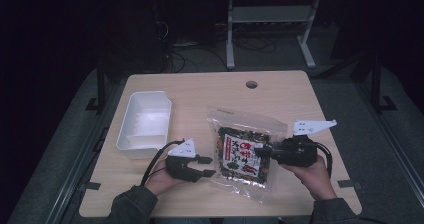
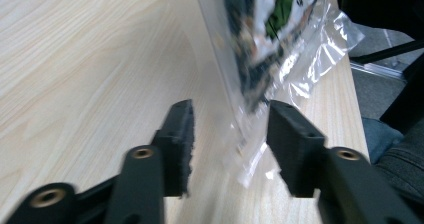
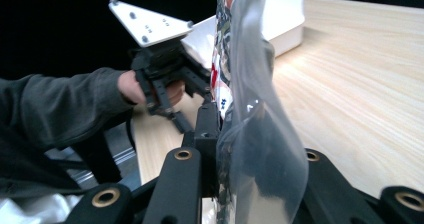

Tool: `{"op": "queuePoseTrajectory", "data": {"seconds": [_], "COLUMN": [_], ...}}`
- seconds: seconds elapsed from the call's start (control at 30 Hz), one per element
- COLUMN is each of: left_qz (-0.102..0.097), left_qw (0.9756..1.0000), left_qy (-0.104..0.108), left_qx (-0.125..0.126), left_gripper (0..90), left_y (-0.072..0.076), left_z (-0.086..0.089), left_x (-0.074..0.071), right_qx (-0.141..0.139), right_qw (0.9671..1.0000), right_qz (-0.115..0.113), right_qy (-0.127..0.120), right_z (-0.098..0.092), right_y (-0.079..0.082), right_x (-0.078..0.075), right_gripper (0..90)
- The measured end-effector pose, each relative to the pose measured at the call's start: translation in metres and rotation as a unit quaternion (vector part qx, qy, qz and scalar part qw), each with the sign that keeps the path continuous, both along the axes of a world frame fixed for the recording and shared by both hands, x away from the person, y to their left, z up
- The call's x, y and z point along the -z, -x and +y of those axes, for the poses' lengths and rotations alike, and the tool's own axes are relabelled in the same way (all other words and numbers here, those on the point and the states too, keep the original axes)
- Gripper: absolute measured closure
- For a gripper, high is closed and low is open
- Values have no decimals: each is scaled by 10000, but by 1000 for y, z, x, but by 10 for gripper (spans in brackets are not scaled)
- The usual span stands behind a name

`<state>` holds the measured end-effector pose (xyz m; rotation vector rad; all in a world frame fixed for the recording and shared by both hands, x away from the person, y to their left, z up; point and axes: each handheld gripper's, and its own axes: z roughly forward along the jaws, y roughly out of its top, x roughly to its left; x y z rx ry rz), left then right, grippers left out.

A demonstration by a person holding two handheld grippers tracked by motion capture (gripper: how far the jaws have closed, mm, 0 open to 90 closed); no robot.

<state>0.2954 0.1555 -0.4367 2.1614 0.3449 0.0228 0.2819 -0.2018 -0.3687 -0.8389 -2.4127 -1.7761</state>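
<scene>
My right tool [image 1: 265,153] pinches the snack bag [image 1: 245,154]; it's light, crinkly and slippery. My left tool [image 1: 209,166] gapes beside its edge.

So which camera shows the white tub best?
The high view: the whole white tub sits open on the table's left side. The right gripper view catches just one corner of it, behind the snack bag.

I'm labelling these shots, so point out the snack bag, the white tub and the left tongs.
snack bag [image 1: 243,155]: high view, on its printed label.
white tub [image 1: 131,140]: high view, on its near rim.
left tongs [image 2: 227,134]: left gripper view, midway between its two black tips.
</scene>
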Motion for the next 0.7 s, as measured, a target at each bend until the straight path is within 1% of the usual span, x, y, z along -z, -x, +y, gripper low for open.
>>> {"op": "queuePoseTrajectory", "data": {"seconds": [0.1,0.17,0.2,0.23,0.3,0.47,0.57,0.63,0.67,0.7], "left_qz": [-112,-146,-178,-200,-225,-309,-369,-361,-362,-375], "left_qw": [9998,9996,9995,9994,9992,9985,9980,9979,9979,9978], "left_qy": [-114,-191,-208,-227,-255,-321,-368,-385,-382,-383], "left_qx": [-91,-128,-151,-165,-223,-306,-346,-374,-377,-389], "left_gripper": [475,464,458,458,444,423,406,384,377,377], "left_y": [4,7,8,10,12,19,23,25,26,27], "left_z": [4,8,9,11,15,25,30,34,36,38], "left_x": [0,-1,-1,-1,-1,-2,-2,-2,-2,-2], "right_qx": [239,432,633,633,811,1163,1379,1490,1576,1576], "right_qw": [9997,9990,9978,9978,9963,9928,9897,9879,9863,9863], "right_qz": [-19,-62,-128,-128,-191,-288,-386,-442,-483,-483], "right_qy": [-18,47,163,163,205,77,42,23,-7,-7], "right_z": [-4,-5,-4,-4,-3,0,5,10,15,15], "right_y": [-1,-1,0,0,0,-2,-4,-7,-10,-10], "right_x": [-4,-8,-12,-12,-14,-19,-23,-26,-30,-30], "right_gripper": [747,747,747,747,747,748,748,748,748,748]}}
